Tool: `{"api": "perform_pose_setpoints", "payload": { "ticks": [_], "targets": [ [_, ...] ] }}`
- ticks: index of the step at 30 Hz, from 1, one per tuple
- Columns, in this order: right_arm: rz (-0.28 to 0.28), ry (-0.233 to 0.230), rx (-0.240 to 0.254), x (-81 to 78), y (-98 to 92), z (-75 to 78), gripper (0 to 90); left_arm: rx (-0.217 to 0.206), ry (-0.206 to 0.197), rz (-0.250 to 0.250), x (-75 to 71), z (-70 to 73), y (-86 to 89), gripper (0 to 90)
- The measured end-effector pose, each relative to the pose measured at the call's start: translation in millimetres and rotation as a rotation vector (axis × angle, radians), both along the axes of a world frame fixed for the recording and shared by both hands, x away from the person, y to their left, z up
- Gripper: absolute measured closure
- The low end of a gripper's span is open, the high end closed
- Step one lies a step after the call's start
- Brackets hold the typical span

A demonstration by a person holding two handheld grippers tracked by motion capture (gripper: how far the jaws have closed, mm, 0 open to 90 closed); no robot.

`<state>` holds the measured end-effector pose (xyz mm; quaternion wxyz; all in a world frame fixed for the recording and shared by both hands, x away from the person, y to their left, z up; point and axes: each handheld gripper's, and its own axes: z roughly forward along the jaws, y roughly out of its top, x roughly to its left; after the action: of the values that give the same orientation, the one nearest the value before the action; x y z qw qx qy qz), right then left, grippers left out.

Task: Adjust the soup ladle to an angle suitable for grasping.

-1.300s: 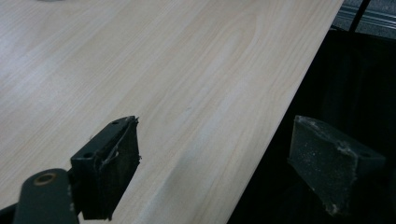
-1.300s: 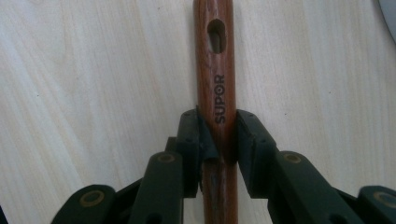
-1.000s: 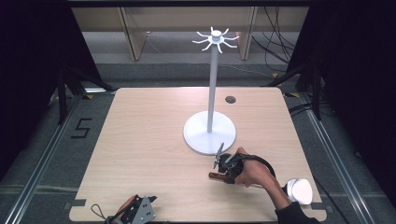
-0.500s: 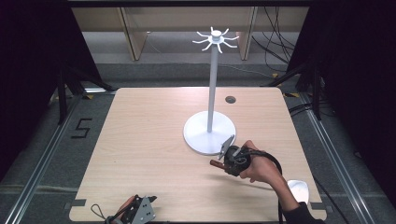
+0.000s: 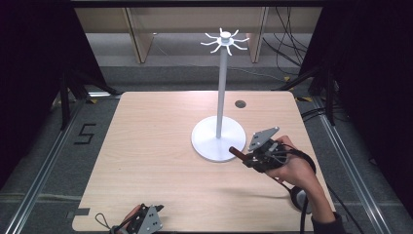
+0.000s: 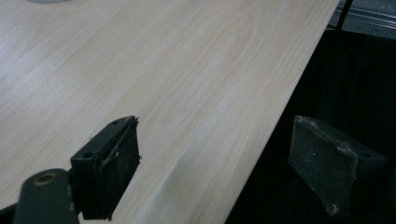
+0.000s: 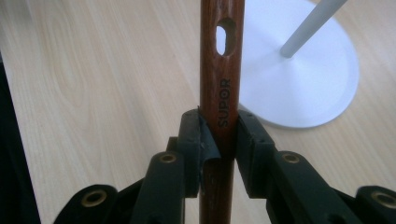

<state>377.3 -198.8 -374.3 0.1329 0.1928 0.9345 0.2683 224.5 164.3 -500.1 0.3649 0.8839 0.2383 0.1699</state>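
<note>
The brown wooden handle (image 7: pixel 221 84) with a hanging slot near its end sits clamped between the jaws of your right gripper (image 5: pixel 248 157), sticking out ahead of them. Just beyond its tip lies the round base of the white stand (image 7: pixel 299 79), whose pole rises to a ring of hooks. Your right hand (image 5: pixel 292 168) carries the gripper above the desk (image 5: pixel 156 146). Your left gripper (image 6: pixel 205 172) holds nothing, jaws wide apart over the desk's edge.

Stand (image 5: pixel 217 141) at table (image 5: pixel 146 146) centre, handle (image 7: pixel 222 84) w/ right gripper (image 5: pixel 246 158) just right, left gripper (image 5: pixel 146 222) near edge.
</note>
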Motion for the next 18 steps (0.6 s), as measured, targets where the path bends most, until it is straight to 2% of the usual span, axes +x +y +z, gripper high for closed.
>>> {"api": "perform_pose_setpoints", "payload": {
  "ticks": [1,2,3,5,6,9,10,11,12,14,15,16,18],
  "targets": [
    [-0.002,-0.009,0.013,-0.6,-2.4,3.3,73.8,-0.003,0.001,-0.001,0.2,0.1,0.0,15.3],
    [-0.02,0.004,0.042,-4.2,-6.8,9.8,73.9,0.008,0.0,0.0,0.4,0.7,0.1,15.3],
    [-0.035,-0.008,0.056,-5.3,-8.7,12.3,73.9,0.003,0.004,-0.007,0.1,0.1,-0.3,15.3],
    [-0.014,-0.018,0.065,-4.9,-10.5,14.5,73.8,-0.011,-0.004,-0.001,0.0,-0.9,-0.5,15.3],
    [-0.022,-0.041,0.081,-5.3,-14.9,19.2,73.9,-0.012,-0.01,0.004,0.4,-0.3,-0.2,15.3],
    [-0.012,-0.042,0.12,-7.6,-22.5,26.5,73.8,-0.01,-0.005,0.004,0.0,-0.7,-0.4,15.3],
    [-0.032,-0.05,0.136,-8.4,-25.2,28.5,73.9,-0.01,-0.005,0.004,0.0,-0.7,-0.4,15.3],
    [-0.016,-0.059,0.146,-7.5,-27.9,30.3,73.9,-0.011,-0.009,0.004,0.3,-0.4,-0.3,15.3],
    [-0.035,-0.066,0.163,-8.3,-30.8,32.2,73.9,-0.011,-0.009,0.004,0.3,-0.4,-0.3,15.3],
    [-0.022,-0.061,0.169,-7.7,-34.3,35.1,73.9,-0.011,-0.009,0.003,0.3,-0.4,-0.5,15.3],
    [-0.01,-0.073,0.176,-7.4,-37.3,37.1,73.9,0.0,-0.01,-0.004,0.8,-0.4,-0.1,15.3],
    [-0.03,-0.081,0.208,-9.4,-42.8,41.5,73.9,-0.003,-0.006,-0.002,0.5,-0.7,-0.2,15.3],
    [-0.036,-0.09,0.236,-10.8,-48.4,46.2,73.9,-0.002,-0.013,0.001,0.8,-0.1,-0.3,15.3]
  ]
}}
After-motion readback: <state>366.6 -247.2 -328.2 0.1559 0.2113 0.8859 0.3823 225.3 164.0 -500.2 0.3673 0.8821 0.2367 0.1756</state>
